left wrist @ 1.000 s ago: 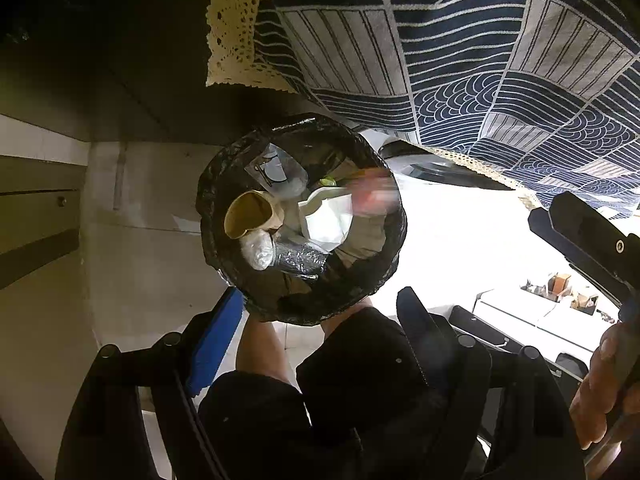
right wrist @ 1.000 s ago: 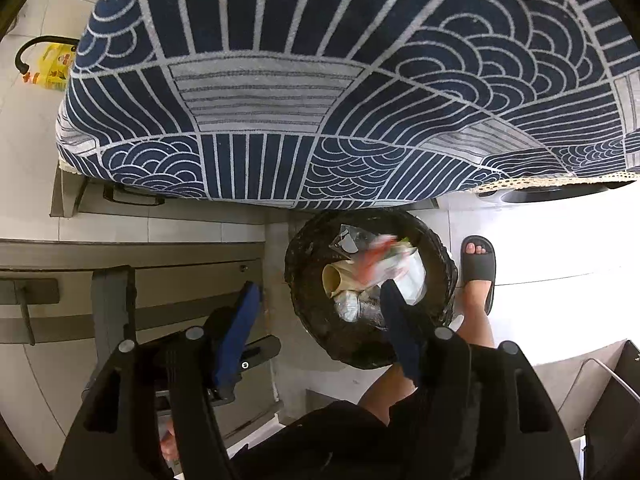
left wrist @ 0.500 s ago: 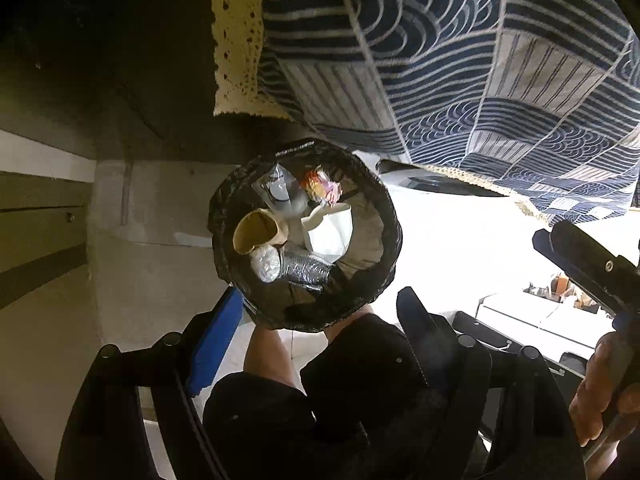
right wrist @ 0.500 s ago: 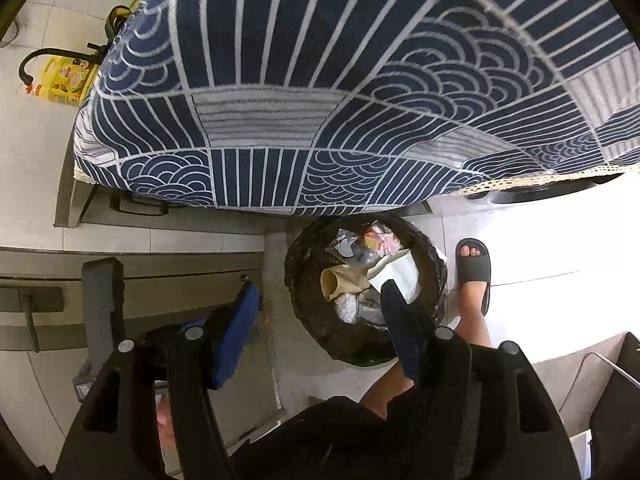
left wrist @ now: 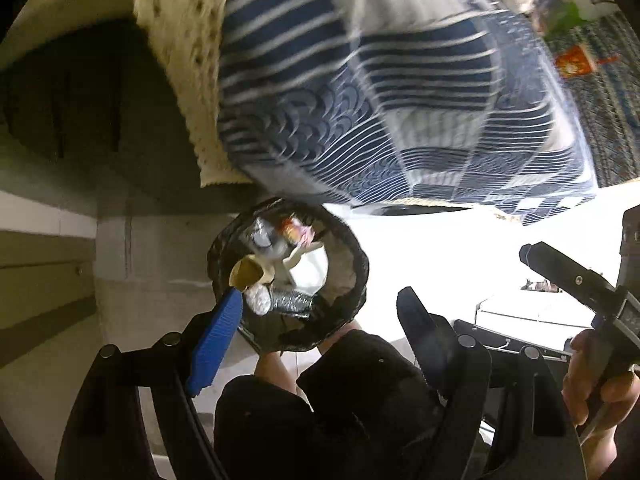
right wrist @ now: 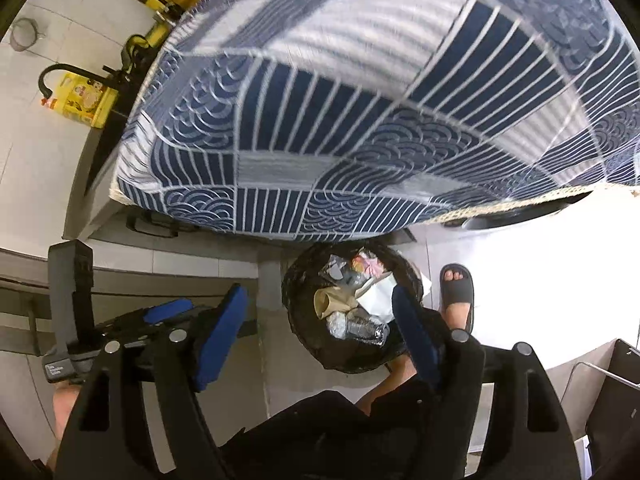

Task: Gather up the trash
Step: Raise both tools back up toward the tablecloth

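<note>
I am opening both the left gripper (left wrist: 320, 332) and right gripper (right wrist: 320, 332), each empty, above the filled bin (right wrist: 298, 280); judging the drop done, the next move calls for reaching the table (left wrist: 400, 100) for remaining trash.

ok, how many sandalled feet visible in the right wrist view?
1: a foot in a black sandal on the pale floor, just right of the trash bin. The other foot may be hidden behind the dark clothing.

Cloth (right wrist: 360, 120): navy with white line and wave patterns, cream lace edge. Bin (right wrist: 304, 328): black liner. Pads (right wrist: 218, 330): blue. Canister (right wrist: 82, 100): yellow. Sandal (right wrist: 458, 286): black.
</note>
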{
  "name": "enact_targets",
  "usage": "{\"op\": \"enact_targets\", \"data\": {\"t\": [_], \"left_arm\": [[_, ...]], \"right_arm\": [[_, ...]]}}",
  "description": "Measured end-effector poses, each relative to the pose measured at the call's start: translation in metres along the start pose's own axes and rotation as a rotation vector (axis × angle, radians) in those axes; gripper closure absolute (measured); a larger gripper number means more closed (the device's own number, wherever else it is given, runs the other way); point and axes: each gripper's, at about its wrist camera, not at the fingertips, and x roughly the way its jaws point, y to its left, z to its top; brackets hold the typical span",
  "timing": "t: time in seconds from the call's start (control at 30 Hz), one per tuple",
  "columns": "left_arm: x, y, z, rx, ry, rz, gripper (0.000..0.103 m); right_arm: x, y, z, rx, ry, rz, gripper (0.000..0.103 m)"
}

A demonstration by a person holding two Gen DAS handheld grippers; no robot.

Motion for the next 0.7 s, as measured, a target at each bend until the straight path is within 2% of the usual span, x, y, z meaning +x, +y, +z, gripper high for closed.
{"op": "enact_targets", "data": {"t": [0.07,0.23,0.3,0.37,0.43,0.7], "left_arm": [[-0.007,-0.006,0.001,0.022,-0.009,-0.016,0.020],[-0.035,-0.021,0.003,0.074,-0.053,-0.036,0.019],[-0.046,-0.029,0.004,0.100,-0.064,-0.038,0.007],[-0.056,-0.035,0.006,0.119,-0.090,-0.041,0.007],[-0.070,-0.041,0.009,0.132,-0.130,-0.035,0.007],[-0.104,-0.065,0.029,0.183,-0.191,-0.054,0.007]], "right_arm": [[-0.009,0.002,0.000,-0.004,-0.021,-0.002,0.023],[-0.039,0.006,0.000,-0.015,-0.090,0.003,0.015],[-0.053,0.010,0.000,-0.028,-0.123,-0.006,0.014],[-0.062,0.012,0.000,-0.037,-0.148,-0.003,0.004],[-0.074,0.013,0.001,-0.046,-0.183,-0.006,0.004],[-0.121,0.012,0.023,-0.076,-0.291,-0.015,0.004]]}}
